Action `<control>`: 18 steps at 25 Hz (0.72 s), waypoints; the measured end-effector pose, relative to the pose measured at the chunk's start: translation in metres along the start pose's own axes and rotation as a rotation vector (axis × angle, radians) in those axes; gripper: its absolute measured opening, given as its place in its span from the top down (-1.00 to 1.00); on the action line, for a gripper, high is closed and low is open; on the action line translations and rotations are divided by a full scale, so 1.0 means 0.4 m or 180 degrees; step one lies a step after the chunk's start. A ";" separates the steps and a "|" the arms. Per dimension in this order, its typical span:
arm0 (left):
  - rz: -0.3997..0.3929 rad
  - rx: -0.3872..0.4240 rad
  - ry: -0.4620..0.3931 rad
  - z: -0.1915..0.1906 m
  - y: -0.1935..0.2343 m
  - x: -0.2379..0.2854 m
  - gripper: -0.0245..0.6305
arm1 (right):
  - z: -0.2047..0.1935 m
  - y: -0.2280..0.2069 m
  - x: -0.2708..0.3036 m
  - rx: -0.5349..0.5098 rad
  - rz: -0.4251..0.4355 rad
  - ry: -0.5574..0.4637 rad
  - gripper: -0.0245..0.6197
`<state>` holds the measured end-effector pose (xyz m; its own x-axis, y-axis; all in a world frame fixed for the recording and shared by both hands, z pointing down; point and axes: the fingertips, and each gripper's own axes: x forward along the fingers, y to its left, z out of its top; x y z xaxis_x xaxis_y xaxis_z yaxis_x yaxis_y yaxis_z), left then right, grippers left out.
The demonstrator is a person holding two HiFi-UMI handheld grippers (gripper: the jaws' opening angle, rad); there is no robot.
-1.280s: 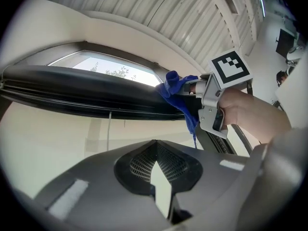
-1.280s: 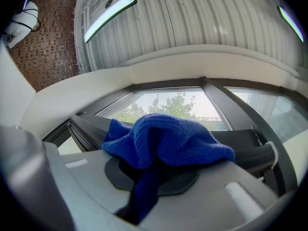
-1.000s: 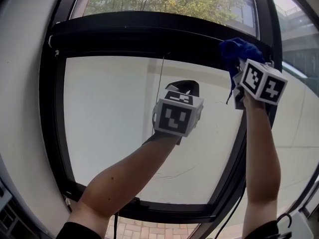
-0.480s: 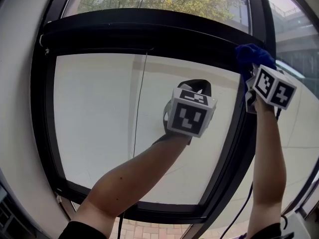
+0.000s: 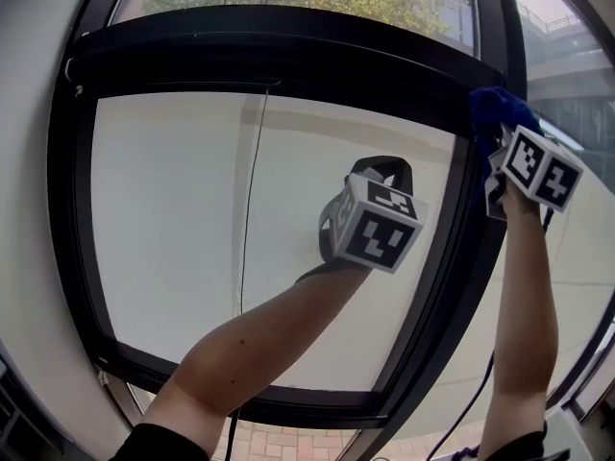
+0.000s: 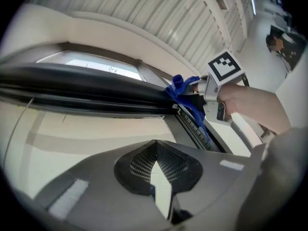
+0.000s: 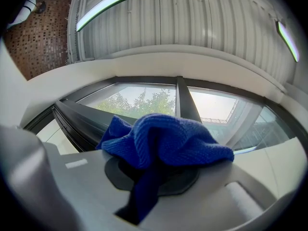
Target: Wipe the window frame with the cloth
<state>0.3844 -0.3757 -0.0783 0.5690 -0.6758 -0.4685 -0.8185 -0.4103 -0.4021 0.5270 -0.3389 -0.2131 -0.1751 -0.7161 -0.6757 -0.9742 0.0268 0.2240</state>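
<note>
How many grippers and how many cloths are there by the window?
Hand-held grippers: 2, the left hand-held gripper and the right hand-held gripper
Cloths: 1, the blue cloth
Total: 3

The left tongs and right tongs are smooth grey plastic. Each jaw carries a pale rectangular strip, and each pair shares a black oval recess, mesh-textured on the left pair. Each gripper bears a white cube printed with black square markers: the left cube and the right cube. Black sleeves cover the upper arms.
</note>
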 end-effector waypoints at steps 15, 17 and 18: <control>-0.0238 -0.0056 0.0046 -0.003 -0.033 -0.009 0.95 | 0.051 0.006 -0.062 -0.0058 -0.0153 -0.0150 0.76; -0.0286 -0.0052 0.0034 0.001 -0.032 -0.017 0.95 | 0.063 -0.001 -0.078 -0.0064 -0.0236 -0.0146 0.76; -0.0322 -0.0077 0.0016 0.004 -0.032 -0.023 0.95 | 0.065 -0.003 -0.085 -0.0088 -0.0277 -0.0121 0.76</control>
<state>0.3900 -0.3632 -0.0702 0.6485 -0.6332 -0.4225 -0.7585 -0.4914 -0.4280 0.5304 -0.2964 -0.2087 -0.0957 -0.6879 -0.7195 -0.9818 -0.0540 0.1823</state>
